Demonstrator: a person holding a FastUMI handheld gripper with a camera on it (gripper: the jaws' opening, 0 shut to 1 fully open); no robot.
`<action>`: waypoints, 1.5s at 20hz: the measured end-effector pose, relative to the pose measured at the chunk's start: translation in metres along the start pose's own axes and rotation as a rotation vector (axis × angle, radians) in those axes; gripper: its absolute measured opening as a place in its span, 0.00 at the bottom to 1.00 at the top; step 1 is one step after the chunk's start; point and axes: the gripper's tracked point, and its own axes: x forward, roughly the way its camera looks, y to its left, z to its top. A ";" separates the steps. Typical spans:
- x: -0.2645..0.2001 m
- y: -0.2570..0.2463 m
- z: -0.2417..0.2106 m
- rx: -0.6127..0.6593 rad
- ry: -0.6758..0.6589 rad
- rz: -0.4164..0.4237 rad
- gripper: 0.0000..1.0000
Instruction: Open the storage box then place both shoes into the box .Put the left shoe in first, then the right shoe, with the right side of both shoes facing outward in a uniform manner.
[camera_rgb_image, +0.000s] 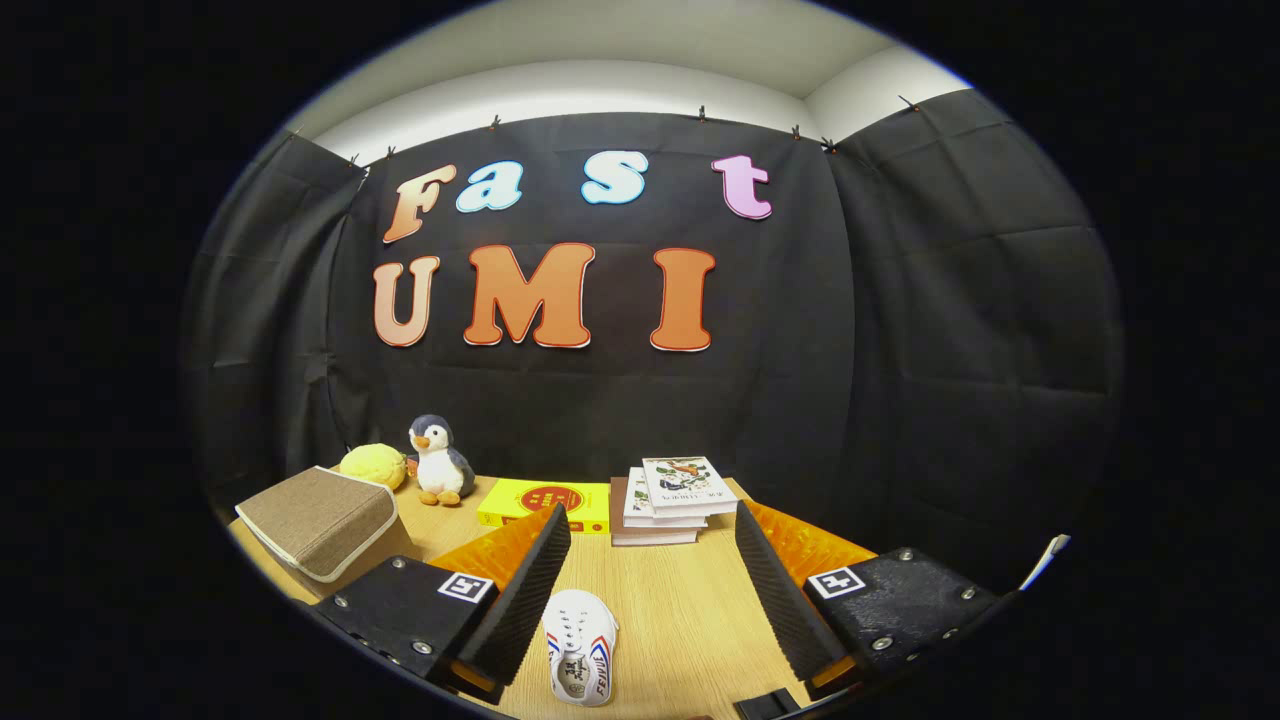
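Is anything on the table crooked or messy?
A little. The brown fabric storage box, beyond the gripper, sits tilted rather than flat on the wooden table. One small white shoe lies between the open fingers. The stack of books, yellow flat box, penguin plush toy and yellow plush toy look tidy.

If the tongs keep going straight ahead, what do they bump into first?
Probably the stack of books, though depth is hard to judge. The open tongs point across the table, and the shoe lies low between the fingers.
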 end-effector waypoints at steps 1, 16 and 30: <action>0.000 0.000 0.000 -0.002 0.001 0.001 0.98; 0.013 0.092 -0.057 0.129 0.180 0.319 0.98; -0.002 0.290 -0.138 0.786 0.713 0.919 0.99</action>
